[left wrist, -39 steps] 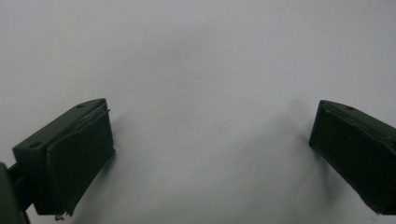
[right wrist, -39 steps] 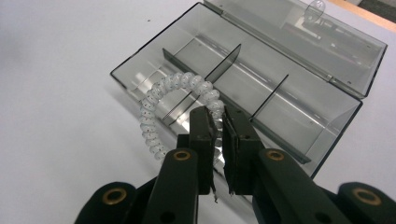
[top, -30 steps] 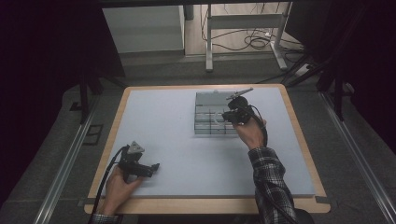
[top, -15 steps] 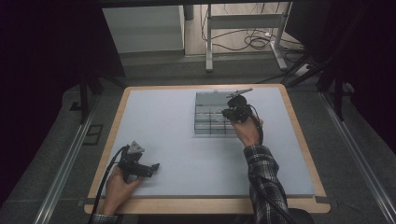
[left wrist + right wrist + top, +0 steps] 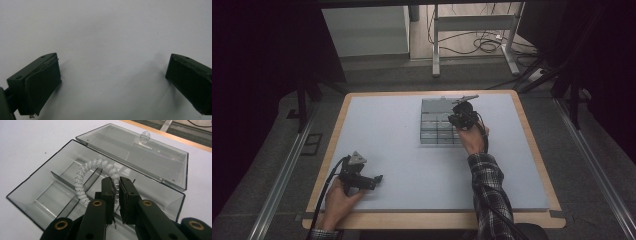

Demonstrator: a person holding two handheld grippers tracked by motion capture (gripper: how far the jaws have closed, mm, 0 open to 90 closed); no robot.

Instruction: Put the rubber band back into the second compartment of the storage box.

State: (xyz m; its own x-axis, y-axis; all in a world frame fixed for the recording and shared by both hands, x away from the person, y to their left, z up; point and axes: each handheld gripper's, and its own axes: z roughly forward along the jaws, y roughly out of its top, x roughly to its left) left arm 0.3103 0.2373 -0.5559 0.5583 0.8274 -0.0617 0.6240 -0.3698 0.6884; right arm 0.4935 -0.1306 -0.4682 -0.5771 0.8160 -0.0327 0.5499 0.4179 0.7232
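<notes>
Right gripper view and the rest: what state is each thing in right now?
Clear compartment box: open.
Lid: folded back flat on the table.
White coiled band: draped across the dividers, one end between the jaws.
Right gripper: shut on the band.
Left gripper: open, empty.
</notes>
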